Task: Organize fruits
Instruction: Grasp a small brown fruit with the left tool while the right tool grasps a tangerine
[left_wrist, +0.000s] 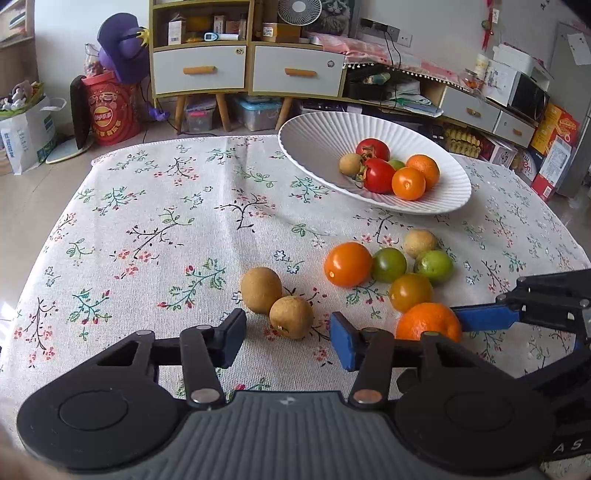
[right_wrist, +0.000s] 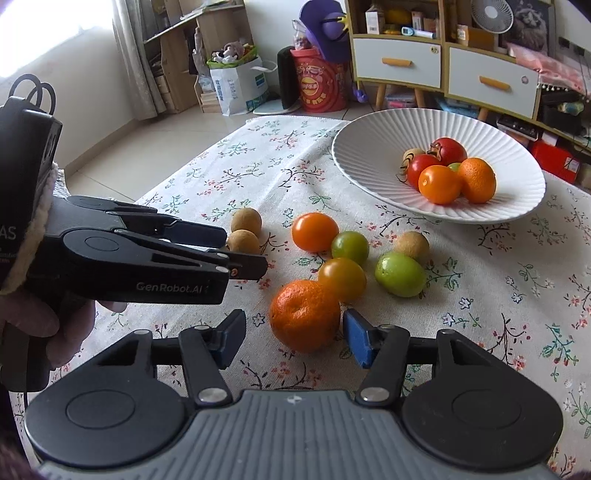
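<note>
A white ribbed bowl at the table's far right holds several fruits: red tomatoes, orange ones and a brown one. Loose fruits lie on the floral cloth. My left gripper is open around the nearer of two brown fruits, not touching it; the other brown fruit sits just beyond. My right gripper is open around a mandarin, which also shows in the left wrist view. Beyond it lie an orange tomato, a yellowish tomato, green fruits and a pale brown one.
The left gripper's body reaches in from the left of the right wrist view, close to the mandarin. The floral tablecloth covers the table. Cabinets, a red bucket and boxes stand on the floor behind.
</note>
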